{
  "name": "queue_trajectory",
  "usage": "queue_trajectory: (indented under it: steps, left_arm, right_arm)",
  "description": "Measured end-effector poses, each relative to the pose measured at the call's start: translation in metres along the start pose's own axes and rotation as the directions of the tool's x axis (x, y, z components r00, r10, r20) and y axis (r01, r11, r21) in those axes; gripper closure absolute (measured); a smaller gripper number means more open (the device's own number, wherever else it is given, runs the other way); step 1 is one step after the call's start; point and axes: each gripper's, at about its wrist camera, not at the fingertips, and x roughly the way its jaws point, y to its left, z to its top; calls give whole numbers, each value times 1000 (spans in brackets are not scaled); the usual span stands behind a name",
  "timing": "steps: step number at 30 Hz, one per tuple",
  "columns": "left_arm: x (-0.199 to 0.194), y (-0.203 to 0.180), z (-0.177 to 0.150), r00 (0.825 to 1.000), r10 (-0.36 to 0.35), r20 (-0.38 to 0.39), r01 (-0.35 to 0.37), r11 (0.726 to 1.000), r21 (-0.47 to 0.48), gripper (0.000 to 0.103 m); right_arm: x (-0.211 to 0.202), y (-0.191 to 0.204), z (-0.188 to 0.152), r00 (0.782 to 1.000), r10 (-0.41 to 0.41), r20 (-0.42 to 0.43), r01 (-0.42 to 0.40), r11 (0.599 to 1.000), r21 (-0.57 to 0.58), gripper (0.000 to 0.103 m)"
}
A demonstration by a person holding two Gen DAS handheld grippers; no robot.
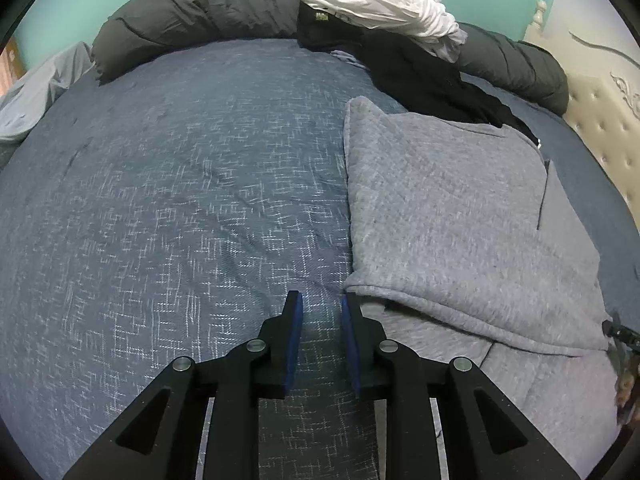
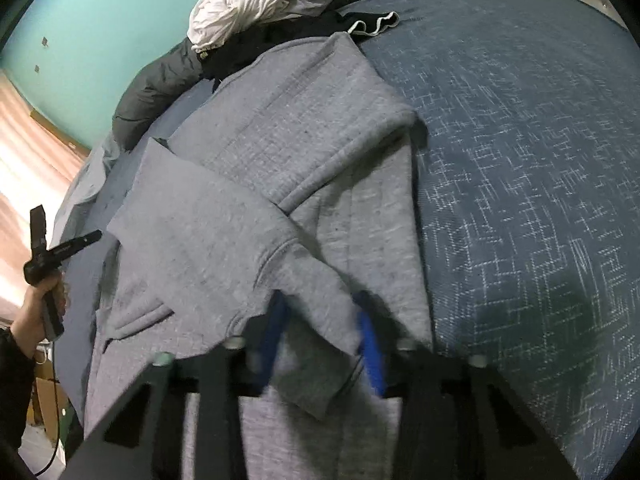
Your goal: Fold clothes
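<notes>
A grey sweatshirt (image 1: 460, 208) lies on the blue bedspread (image 1: 180, 200), its sleeves folded in across the body. My left gripper (image 1: 322, 304) is open and empty, just left of the sweatshirt's near corner. In the right wrist view the sweatshirt (image 2: 280, 184) shows both sleeves crossed. My right gripper (image 2: 320, 308) is open with its jaws either side of the near sleeve cuff (image 2: 316, 360), which lies loose between them. The left gripper (image 2: 60, 252) shows at the far left, held in a hand.
A pile of white cloth (image 1: 380, 0) and black clothes (image 1: 420, 72) sits at the back of the bed against a dark rolled duvet (image 1: 192, 12). A padded headboard (image 1: 600, 120) is at the right. A teal wall (image 2: 100, 40) stands behind.
</notes>
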Motion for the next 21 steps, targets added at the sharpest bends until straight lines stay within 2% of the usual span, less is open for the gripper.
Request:
queue_trajectory:
  steps: [1,3,5,10,14,17,21]
  left_arm:
    - [0,0,0,1000,-1,0,1,1000,-2,80]
    - [-1,0,0,1000,-1,1,1,1000,-4,80]
    - [-1,-1,0,1000,-2,1,2,1000,-4,78]
    - [0,-4,5,1000,-16,2,16,1000,-10,77]
    - [2,-7,11,999,-34,8,34,999,-26,75]
    - [7,-12,17,999,-42,2,42,999,-18,68]
    - [20,-16,23,997,-67,-24,66,997,-41,66]
  right_arm:
    - [-4,-1,0,1000,7,5,-7,1000,10,95]
    - [-13,-3,-1,999,31,18,-32,999,33,98]
    - [-27,-2,-1,996,78,36,-80,995,57,98]
    - [-55,2,-5,987,135,82,-142,986,87,98]
    - [-66,1,-7,988,96,122,-109,989,103,99]
    - [-59,-3,-11,993,73,93,-83,990,111,99]
    - [-47,-17,-17,995,82,57,-91,981,172,99]
